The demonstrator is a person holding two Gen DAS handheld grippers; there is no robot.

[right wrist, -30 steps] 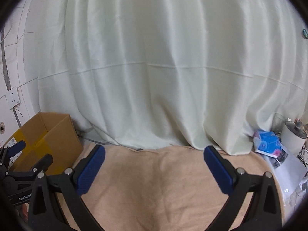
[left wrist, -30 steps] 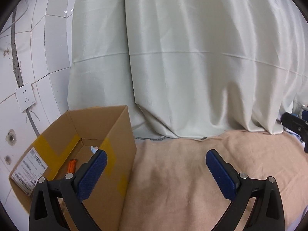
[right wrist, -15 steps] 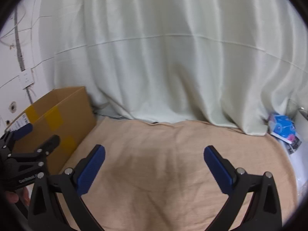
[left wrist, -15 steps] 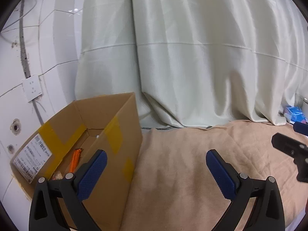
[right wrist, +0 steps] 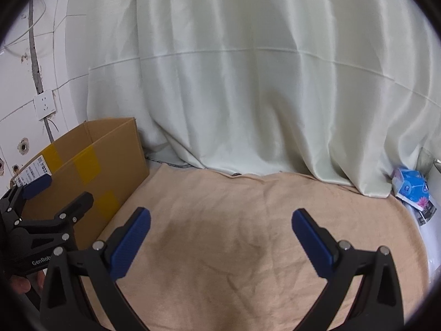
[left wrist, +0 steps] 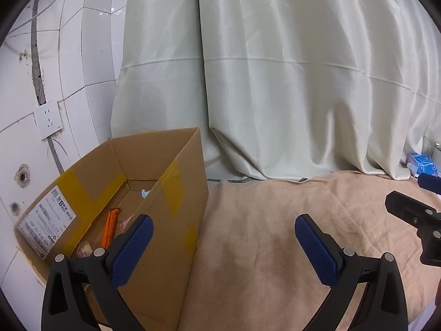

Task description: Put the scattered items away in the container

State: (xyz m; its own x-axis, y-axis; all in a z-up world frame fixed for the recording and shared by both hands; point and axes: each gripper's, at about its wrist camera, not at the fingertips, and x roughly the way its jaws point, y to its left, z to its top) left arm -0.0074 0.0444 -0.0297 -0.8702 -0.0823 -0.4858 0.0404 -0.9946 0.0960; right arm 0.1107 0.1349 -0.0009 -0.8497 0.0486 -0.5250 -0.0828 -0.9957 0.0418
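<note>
The left gripper [left wrist: 223, 244] hangs with its blue pads spread wide, holding nothing, above the left part of the tan blanket [left wrist: 275, 220]. Its left finger [left wrist: 132, 248] sits in front of the right wall of the cardboard box [left wrist: 179, 193], which stands at the blanket's left edge, against the tiled wall [left wrist: 69, 55]. The box is open at the top; inside it lie an orange packet [left wrist: 109, 229], a small wrapped snack [left wrist: 84, 248] near the front, and a pale scrap [left wrist: 144, 193] near the back wall.

The right gripper [right wrist: 220, 238] is likewise spread open and holds nothing, above the middle of the blanket, with the box well off to its left. In the right wrist view the left gripper shows at the lower left, just in front of the box.

The blanket between and ahead of both grippers is bare, running back to the foot of the pale curtain [right wrist: 248, 82]. Past the blanket's far right corner, a blue tissue pack [right wrist: 412, 189] lies against the curtain. A wall socket [left wrist: 48, 118] sits above the box.
</note>
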